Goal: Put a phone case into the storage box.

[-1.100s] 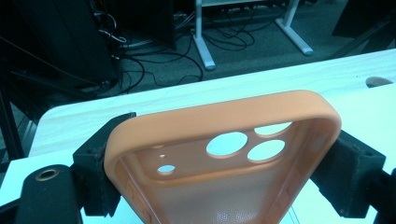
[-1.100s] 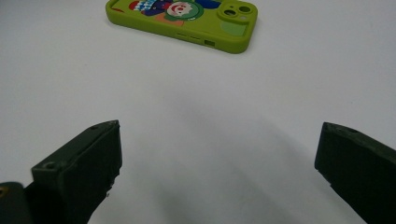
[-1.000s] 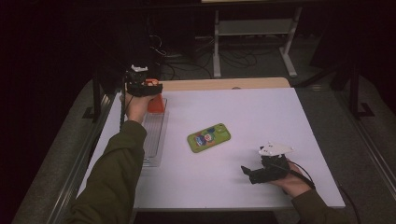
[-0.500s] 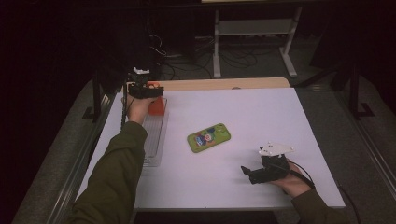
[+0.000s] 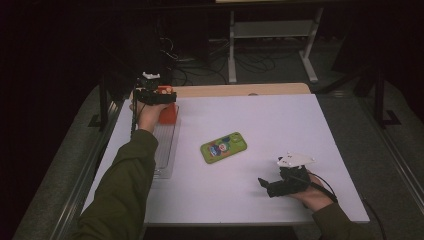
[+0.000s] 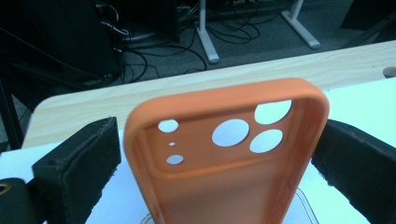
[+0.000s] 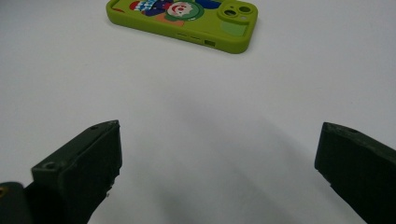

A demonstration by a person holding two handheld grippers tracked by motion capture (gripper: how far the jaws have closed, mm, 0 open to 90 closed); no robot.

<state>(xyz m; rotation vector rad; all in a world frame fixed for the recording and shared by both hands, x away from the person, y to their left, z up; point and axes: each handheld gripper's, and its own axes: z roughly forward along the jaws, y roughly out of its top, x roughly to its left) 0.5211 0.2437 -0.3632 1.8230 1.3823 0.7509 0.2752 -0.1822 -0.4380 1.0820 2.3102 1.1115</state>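
1. Left tongs [image 5: 167,96] at the surface's [image 5: 280,125] far left corner — jaws have just been opening and now stand spread, with the orange phone case [image 6: 224,163] upright between them, a gap visible on each side.
2. The case stands over the clear tray [image 5: 165,150] along the left edge; judged step: releasing it there.
3. Advice: withdraw straight back, clear of both case walls, or it may tip.
4. Right tongs [image 5: 267,187] rest spread and empty near the front right corner — the green phone case [image 7: 187,18] lies mid-surface, well apart.
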